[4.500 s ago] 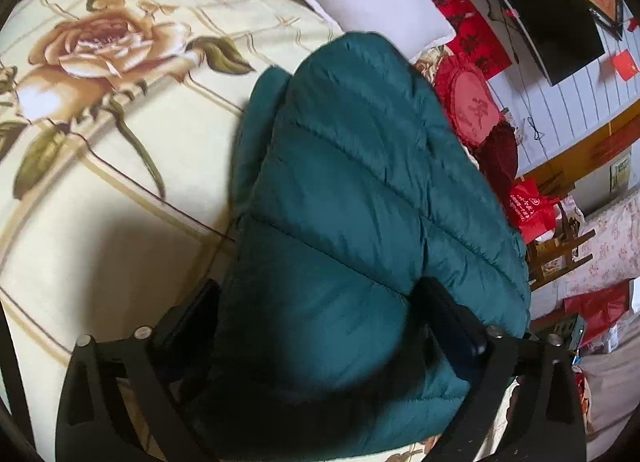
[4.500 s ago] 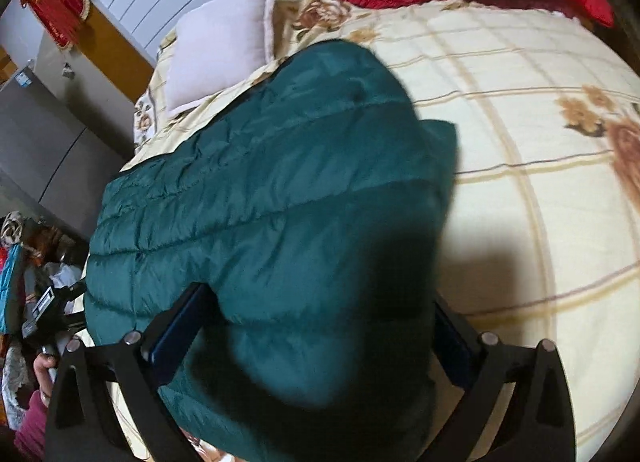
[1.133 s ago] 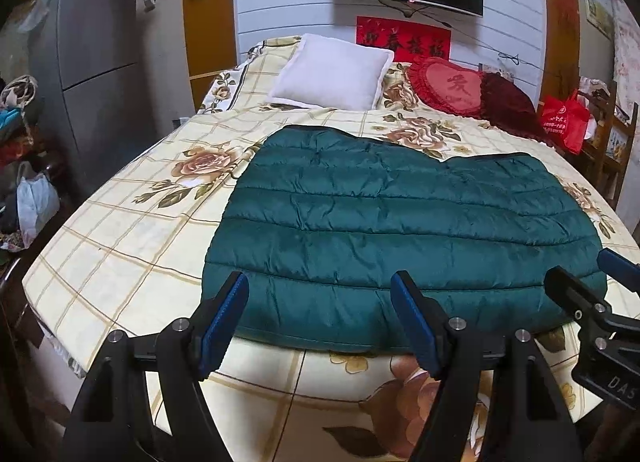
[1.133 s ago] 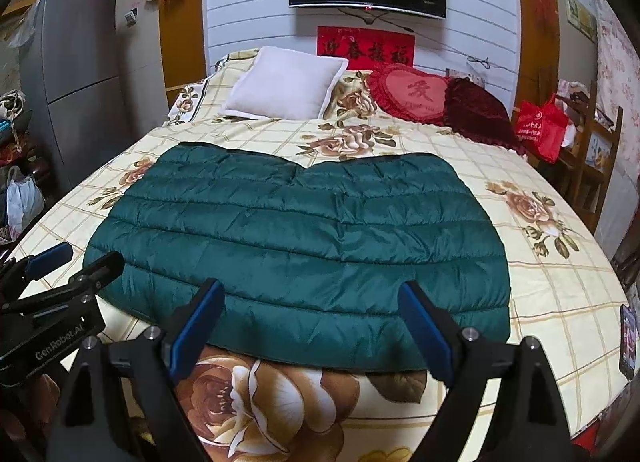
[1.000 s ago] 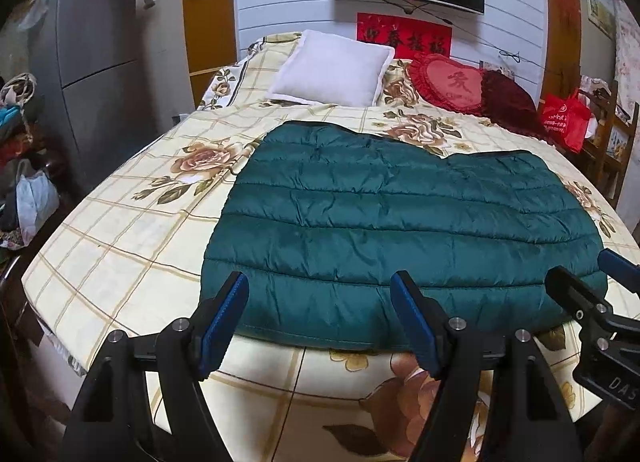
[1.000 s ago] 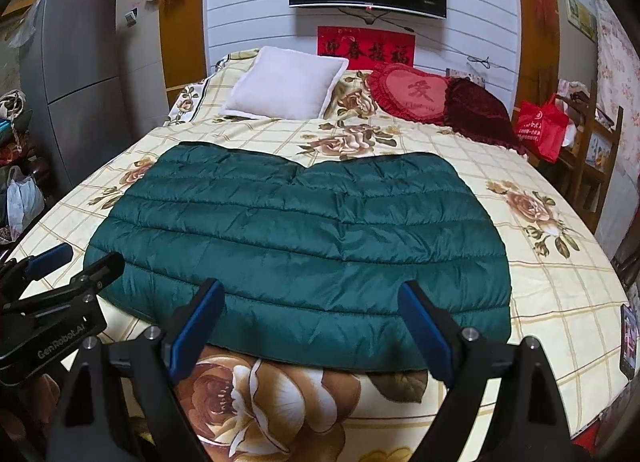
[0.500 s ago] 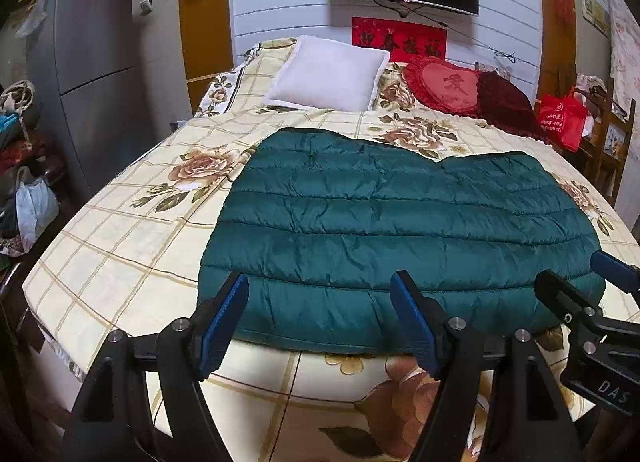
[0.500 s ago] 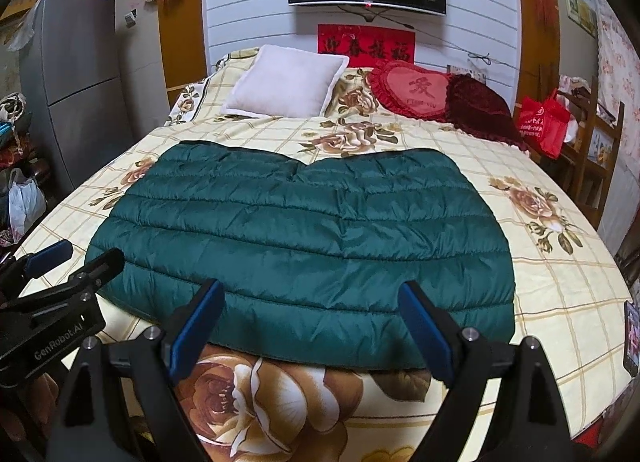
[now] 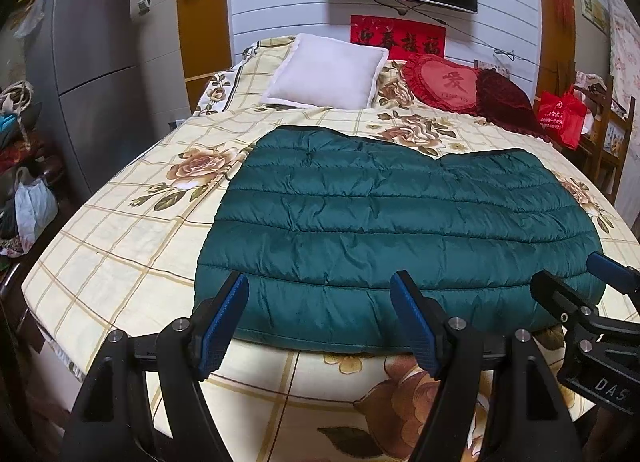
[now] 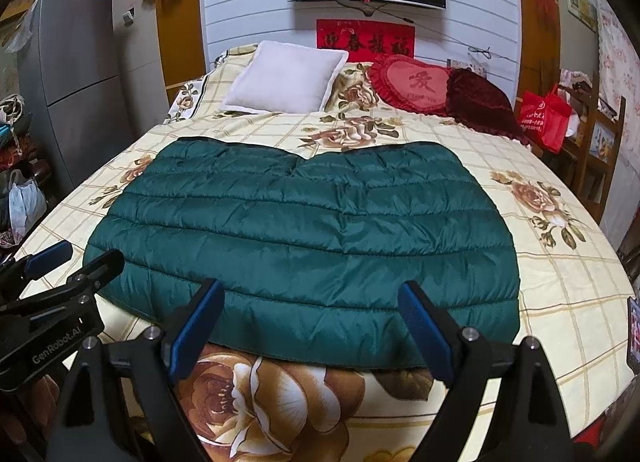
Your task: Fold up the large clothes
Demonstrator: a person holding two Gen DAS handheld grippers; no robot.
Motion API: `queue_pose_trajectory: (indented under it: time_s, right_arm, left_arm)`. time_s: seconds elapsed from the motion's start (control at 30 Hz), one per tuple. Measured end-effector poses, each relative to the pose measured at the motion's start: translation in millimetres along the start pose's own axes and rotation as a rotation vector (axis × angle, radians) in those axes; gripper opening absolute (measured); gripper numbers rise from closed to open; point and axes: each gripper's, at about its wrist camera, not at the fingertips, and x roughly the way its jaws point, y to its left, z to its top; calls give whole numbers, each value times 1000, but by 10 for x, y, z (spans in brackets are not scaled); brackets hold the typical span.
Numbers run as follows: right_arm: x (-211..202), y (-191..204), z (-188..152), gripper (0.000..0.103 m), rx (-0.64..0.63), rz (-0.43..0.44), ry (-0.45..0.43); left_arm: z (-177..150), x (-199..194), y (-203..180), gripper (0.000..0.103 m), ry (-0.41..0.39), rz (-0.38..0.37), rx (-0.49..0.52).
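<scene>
Here the dark green quilted down jacket (image 9: 396,229) lies flat in the middle of the floral bedspread (image 9: 120,246), its long axis running across the bed, its notched edge toward the white pillow (image 9: 328,71). The left gripper (image 9: 320,294) and right gripper (image 10: 310,302) both hang over the near hem, jaws wide apart, gripping nothing. "GenRobot.AI" is printed on the left gripper's body. A red heart cushion (image 10: 412,81) bears one large character.
</scene>
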Motion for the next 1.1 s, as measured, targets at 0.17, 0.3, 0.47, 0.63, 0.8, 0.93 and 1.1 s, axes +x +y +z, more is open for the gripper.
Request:
queue_pose_trajectory:
  time_s: [0.17, 0.3, 0.47, 0.63, 0.8, 0.93, 1.1]
  right_arm:
    - [19, 14, -5, 91, -1, 2, 5]
    - [28, 16, -3, 91, -1, 3, 6]
    - [33, 19, -3, 91, 2, 3, 7]
    - [48, 28, -4, 91, -5, 4, 11]
    - [73, 38, 0, 91, -7, 6, 17]
    - [88, 42, 2, 91, -7, 6, 20]
    - [128, 25, -6, 91, -2, 10, 29]
  left_arm:
    - [0, 16, -6, 76, 4, 2, 2]
    - [0, 21, -7, 76, 5, 1, 0]
    - [-5, 36, -17, 76, 8, 2, 2]
    - [-8, 46, -27, 76, 13, -2, 3]
    - [-4, 74, -34, 76, 21, -9, 3]
    - [-6, 93, -37, 76, 25, -13, 2]
    - [-8, 108, -31, 76, 24, -17, 1]
